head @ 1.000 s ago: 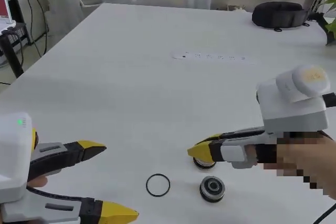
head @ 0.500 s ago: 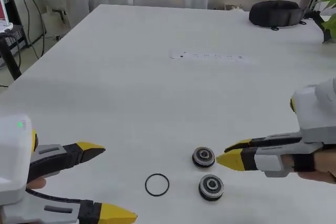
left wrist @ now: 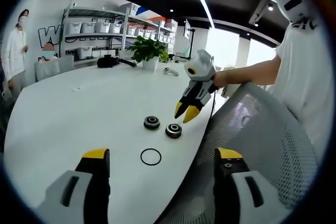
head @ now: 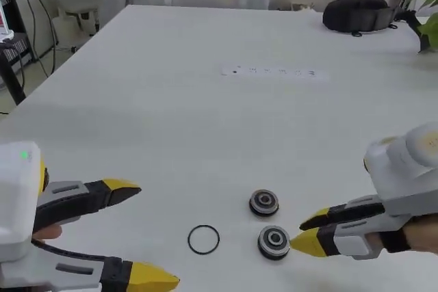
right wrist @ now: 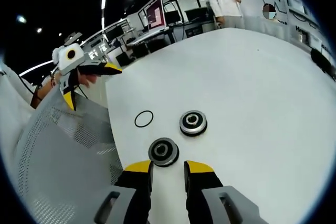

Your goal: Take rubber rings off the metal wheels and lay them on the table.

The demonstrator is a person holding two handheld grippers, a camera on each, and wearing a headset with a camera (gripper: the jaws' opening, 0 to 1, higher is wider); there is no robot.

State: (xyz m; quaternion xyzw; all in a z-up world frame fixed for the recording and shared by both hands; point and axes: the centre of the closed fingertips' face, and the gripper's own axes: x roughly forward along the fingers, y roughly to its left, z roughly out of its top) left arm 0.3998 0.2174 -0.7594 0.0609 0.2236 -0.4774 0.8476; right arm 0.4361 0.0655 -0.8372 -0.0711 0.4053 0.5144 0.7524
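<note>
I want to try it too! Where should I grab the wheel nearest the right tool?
Pinch the near wheel across its dark outer rim, from the side of the right tool; it lies flat, so its round edge probably holds best.

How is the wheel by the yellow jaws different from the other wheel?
The near wheel looks black round its edge, so its ring seems to be on; the far wheel shows a grey metal edge. The near wheel lies right at the right gripper's tips; the far wheel lies clear of them. Both lie flat on the table, near a loose ring.
</note>
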